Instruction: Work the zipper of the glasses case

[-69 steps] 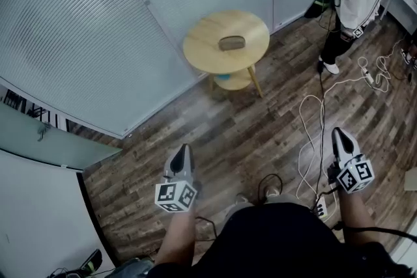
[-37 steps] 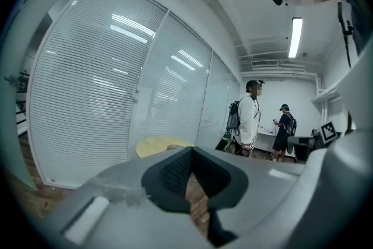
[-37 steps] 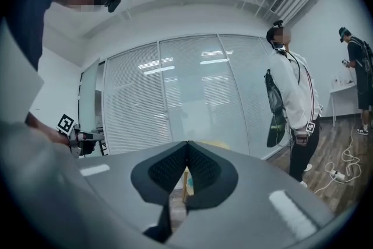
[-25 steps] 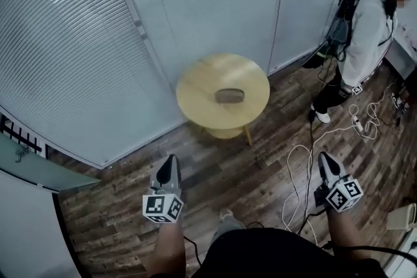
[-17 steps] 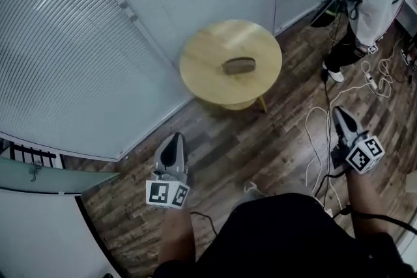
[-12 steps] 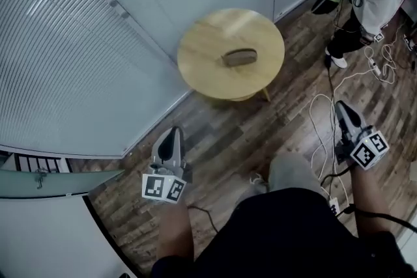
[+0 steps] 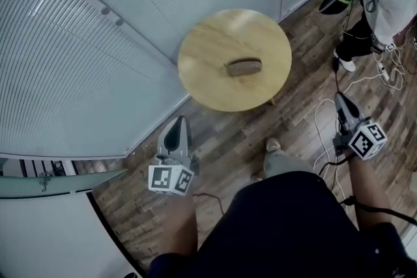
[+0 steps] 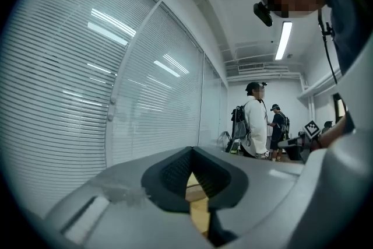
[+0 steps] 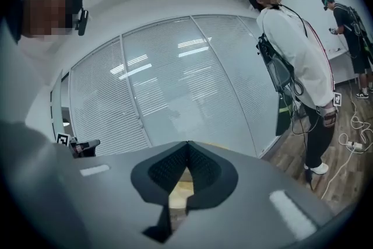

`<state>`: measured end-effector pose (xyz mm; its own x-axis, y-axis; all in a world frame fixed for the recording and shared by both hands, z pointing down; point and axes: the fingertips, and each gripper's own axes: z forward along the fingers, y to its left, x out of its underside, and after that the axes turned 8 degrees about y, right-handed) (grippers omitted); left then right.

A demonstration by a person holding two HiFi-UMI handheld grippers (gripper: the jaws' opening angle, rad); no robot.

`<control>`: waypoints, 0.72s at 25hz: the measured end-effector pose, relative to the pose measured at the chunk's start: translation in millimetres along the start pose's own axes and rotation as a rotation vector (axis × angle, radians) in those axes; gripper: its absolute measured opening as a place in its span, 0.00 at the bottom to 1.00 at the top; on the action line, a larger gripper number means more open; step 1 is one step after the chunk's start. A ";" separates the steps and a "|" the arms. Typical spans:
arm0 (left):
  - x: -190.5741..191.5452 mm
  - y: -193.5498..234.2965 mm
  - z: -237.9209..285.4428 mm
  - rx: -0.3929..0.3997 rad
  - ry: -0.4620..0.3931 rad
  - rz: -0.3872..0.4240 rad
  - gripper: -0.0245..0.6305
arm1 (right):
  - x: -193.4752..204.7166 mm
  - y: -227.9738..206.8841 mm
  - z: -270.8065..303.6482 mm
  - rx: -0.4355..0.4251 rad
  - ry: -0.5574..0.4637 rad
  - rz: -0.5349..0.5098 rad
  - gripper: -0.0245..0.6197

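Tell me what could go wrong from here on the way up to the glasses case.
1. Loose white cables trail over the floor beside the right tongs; a step there could snag them.
2. The glasses case lies unsecured on the round table; a pull on the zipper may just drag it.
3. The left tongs and the right are both shut, and must open before gripping.

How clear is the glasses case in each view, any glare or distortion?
Head view: glasses case sharp on the round table, faint tabletop sheen, walls bowed. Left gripper view: strong fisheye, lights mirrored in the glass, case unseen. Right gripper view: likewise.
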<state>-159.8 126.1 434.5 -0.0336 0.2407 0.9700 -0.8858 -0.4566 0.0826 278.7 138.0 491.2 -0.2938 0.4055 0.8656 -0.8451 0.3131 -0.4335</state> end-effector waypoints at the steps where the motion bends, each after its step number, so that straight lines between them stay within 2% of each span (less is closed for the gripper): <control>1: -1.5 4.0 5.8 -0.014 0.002 0.004 0.04 | -5.5 -6.3 14.0 0.001 0.012 0.000 0.05; 4: -4.7 10.0 20.6 -0.062 -0.007 0.006 0.04 | -20.8 -13.9 51.3 -0.025 0.049 -0.030 0.05; 8: -1.0 9.1 36.0 -0.126 -0.009 -0.017 0.04 | -38.0 -14.2 96.1 -0.134 0.093 -0.120 0.05; 12: 13.1 17.0 50.7 -0.160 0.038 -0.035 0.04 | -28.2 -18.5 143.2 -0.181 0.172 -0.139 0.05; 18: 30.0 42.3 66.6 -0.179 0.113 -0.056 0.04 | -18.4 -2.9 189.3 -0.248 0.217 -0.147 0.05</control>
<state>-167.4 57.0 482.3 -0.0246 0.3611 0.9322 -0.9555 -0.2826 0.0843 202.0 -33.0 524.0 -0.0534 0.5052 0.8614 -0.7294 0.5694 -0.3792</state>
